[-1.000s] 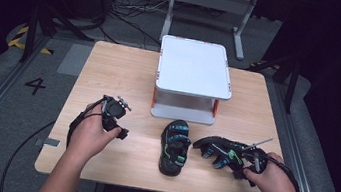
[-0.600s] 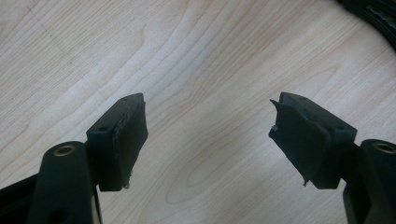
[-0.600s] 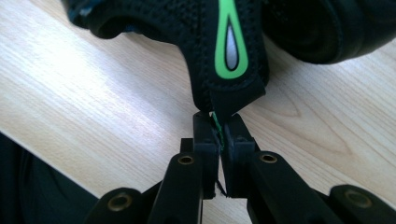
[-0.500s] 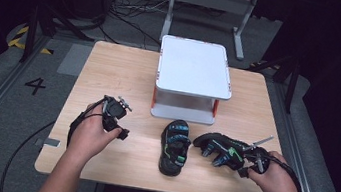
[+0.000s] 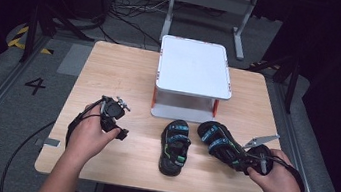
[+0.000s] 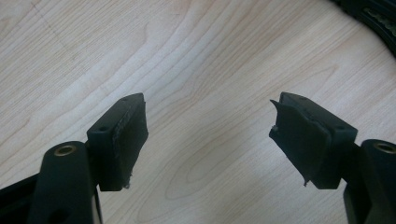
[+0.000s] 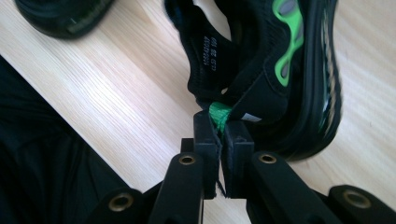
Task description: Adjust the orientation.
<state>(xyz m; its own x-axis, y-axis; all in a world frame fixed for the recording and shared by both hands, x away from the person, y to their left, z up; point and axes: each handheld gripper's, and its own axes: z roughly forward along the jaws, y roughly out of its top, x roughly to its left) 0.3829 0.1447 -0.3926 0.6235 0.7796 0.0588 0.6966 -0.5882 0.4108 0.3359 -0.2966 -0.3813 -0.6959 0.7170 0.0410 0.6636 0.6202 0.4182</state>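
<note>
Right gripper [image 5: 250, 160] has its jaws pinched tight on the green heel loop [image 7: 218, 113] of the black strappy sandal with blue and green trim [image 5: 220, 142], at the near right of the light wood surface [image 5: 120, 76]. The jaws have just been closing, with the loop between them. In the right gripper view the pads meet almost flat, only the thin fabric between them, so the loop looks chosen as the one part narrow enough to grip. The sandal's heel end is tipped up at the jaws, toe pointing away toward the centre; probably a lift starting.

The matching second black sandal [image 5: 175, 146] lies flat just left of it, toe toward the two-tier white shelf rack with orange legs [image 5: 194, 74] at the far middle, likely where the pair goes, though that's a guess.

Left gripper [image 5: 122, 119] rests at the near left, well apart from both sandals, jaws spread wide over bare wood with nothing between them [image 6: 205, 140]. It reads as parked out of the way, ready for the other sandal.
</note>
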